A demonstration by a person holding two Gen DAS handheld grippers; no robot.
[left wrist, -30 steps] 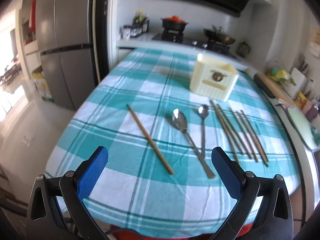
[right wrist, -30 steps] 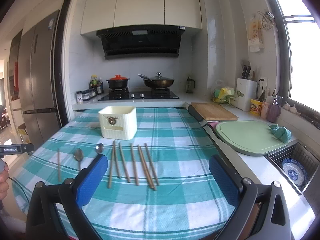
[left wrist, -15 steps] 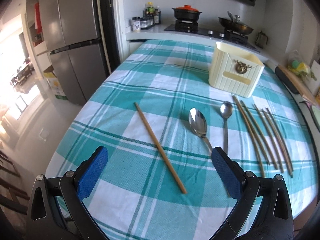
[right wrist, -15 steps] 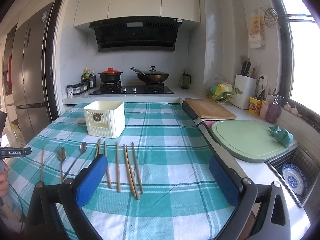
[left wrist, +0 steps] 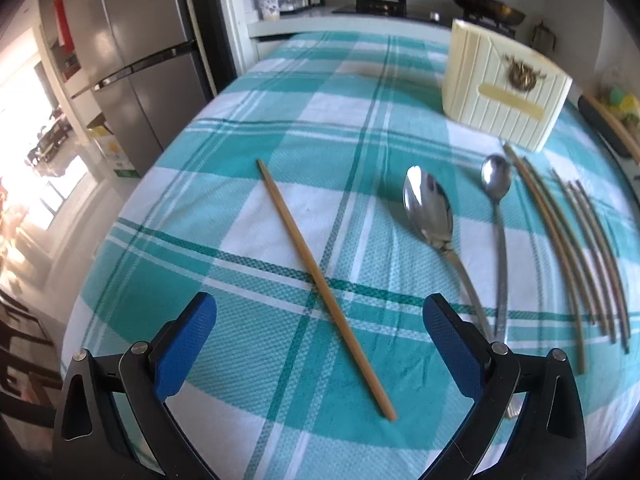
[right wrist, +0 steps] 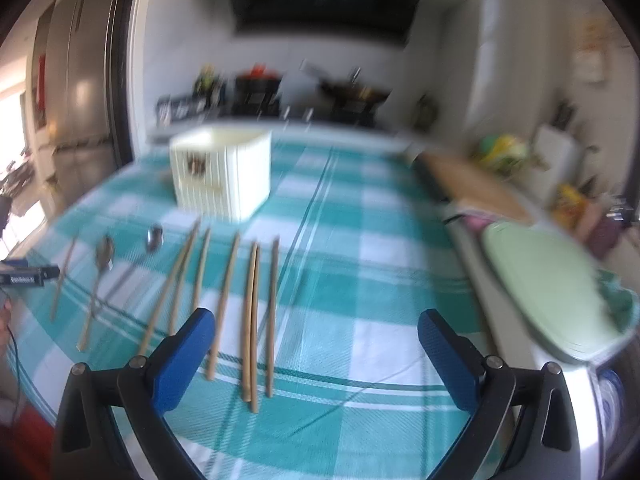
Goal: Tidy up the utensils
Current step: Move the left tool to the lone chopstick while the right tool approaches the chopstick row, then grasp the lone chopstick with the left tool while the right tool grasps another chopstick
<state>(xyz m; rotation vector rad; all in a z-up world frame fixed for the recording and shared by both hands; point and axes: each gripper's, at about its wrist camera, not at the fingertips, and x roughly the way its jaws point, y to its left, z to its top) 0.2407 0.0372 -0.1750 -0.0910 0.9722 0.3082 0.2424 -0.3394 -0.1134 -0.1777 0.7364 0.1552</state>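
I have both tongs spread wide and empty, so nothing is picked up yet — this reads to me as the approach before the first grasp. My left tongs (left wrist: 316,344) hang low over the checked tabletop (left wrist: 248,120) with the lone chopstick (left wrist: 324,288) running diagonally between the blue pads, its near end closest to me. Just to its right lie the big spoon (left wrist: 430,210) and the small spoon (left wrist: 496,180), then a row of chopsticks (left wrist: 568,240). The cream holder (left wrist: 504,84) stands upright beyond them, near the spoon bowls. My right tongs (right wrist: 312,354) hover over the chopstick row (right wrist: 252,312); that view is blurred, but I count about 6 sticks there. Next, I judge, I need to lower the left tongs, square the pads across the thin stick and pinch it flat against the cloth — it could roll or slip.
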